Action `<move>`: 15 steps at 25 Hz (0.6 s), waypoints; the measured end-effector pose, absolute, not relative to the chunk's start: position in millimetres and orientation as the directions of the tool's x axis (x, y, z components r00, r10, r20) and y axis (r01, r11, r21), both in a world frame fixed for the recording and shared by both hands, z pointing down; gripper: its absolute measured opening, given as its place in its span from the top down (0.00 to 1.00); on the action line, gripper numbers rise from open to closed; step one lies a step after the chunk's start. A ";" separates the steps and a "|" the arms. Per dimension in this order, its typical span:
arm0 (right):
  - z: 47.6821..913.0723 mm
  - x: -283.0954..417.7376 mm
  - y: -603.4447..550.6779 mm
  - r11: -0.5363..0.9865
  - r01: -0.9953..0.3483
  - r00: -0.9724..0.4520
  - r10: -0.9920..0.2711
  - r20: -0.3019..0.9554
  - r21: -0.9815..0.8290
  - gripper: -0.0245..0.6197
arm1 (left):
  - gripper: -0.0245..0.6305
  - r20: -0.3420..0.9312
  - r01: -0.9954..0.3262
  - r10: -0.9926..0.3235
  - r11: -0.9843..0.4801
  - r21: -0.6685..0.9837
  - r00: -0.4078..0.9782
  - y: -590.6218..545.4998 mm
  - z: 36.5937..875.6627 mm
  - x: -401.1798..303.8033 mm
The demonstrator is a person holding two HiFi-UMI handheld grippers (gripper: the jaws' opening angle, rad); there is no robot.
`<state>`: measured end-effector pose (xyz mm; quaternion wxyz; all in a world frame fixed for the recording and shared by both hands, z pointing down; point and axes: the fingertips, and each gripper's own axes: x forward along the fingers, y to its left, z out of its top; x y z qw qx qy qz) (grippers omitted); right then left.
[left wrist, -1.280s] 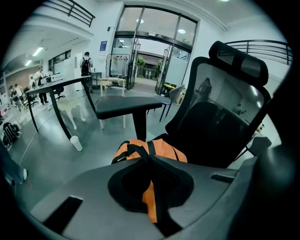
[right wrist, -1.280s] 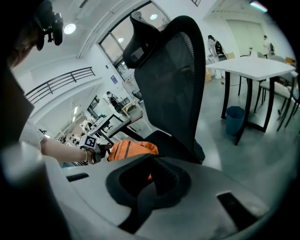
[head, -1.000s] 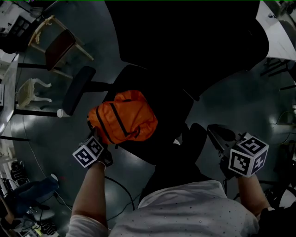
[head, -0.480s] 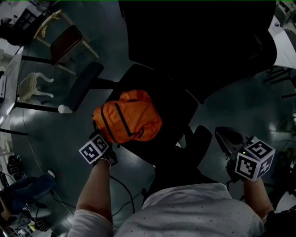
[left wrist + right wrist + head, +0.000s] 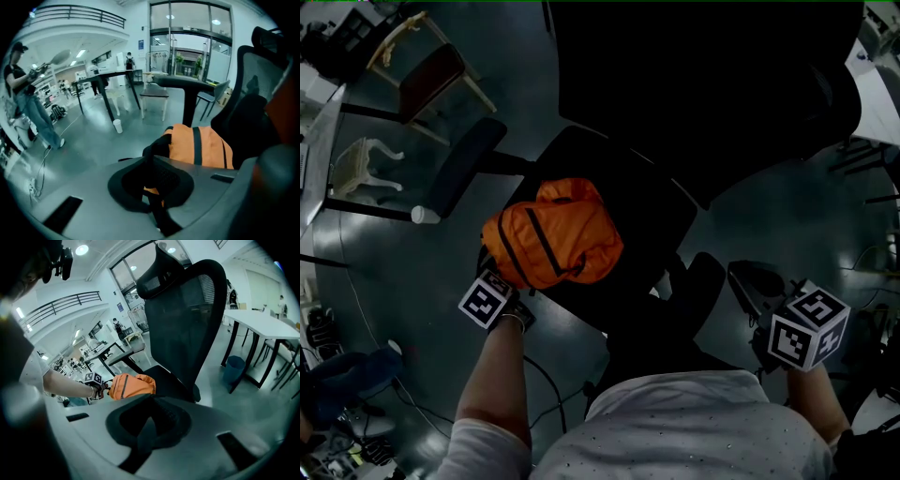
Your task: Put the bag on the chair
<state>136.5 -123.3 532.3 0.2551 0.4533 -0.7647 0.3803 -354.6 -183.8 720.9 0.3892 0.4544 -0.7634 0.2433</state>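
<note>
The left claw [image 5: 151, 190] is closed on the bag [image 5: 555, 234], with a black strap and a fold of orange cloth pinched between its jaws. The bag itself bulges just beyond them over the left front part of the seat [image 5: 649, 217] of the black office chair [image 5: 183, 319]. Whether the bag's full weight rests on the seat cannot be told. The chair's left armrest [image 5: 467, 167] stands just beside the bag on its outer side, and the tall mesh backrest rises behind it. The right claw [image 5: 145, 432] has its jaws together with nothing between them. It is held well apart from the bag, off the seat's right front corner and above the floor [image 5: 750, 216]. A white cup [image 5: 425, 215] stands on the floor near the armrest's post. Farther off are a wooden chair with a red seat [image 5: 427, 80] and a small white chair [image 5: 361, 169], and a black cable [image 5: 548, 384] trails under the person's left arm. In the right gripper view, a white table [image 5: 262, 324] with a blue bin [image 5: 233, 369] under it stands to the chair's right. In the left gripper view, a black table [image 5: 108, 75] and a standing person [image 5: 23, 93] are in the background.
</note>
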 end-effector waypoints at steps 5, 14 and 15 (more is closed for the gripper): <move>531.7 131.4 -121.4 0.302 -0.884 -0.465 -0.497 0.733 -0.357 0.96 | 0.96 0.799 -0.799 -0.541 0.586 0.132 -0.265 -177.2 718.6 -365.4; 536.0 123.5 -116.1 0.296 -0.881 -0.473 -0.505 0.722 -0.371 0.96 | 0.93 0.794 -0.772 -0.587 0.574 0.271 -0.158 -182.2 729.0 -355.5; 534.7 123.9 -114.5 0.295 -0.882 -0.470 -0.508 0.722 -0.367 0.96 | 0.91 0.793 -0.769 -0.590 0.575 0.280 -0.152 -182.5 729.1 -355.0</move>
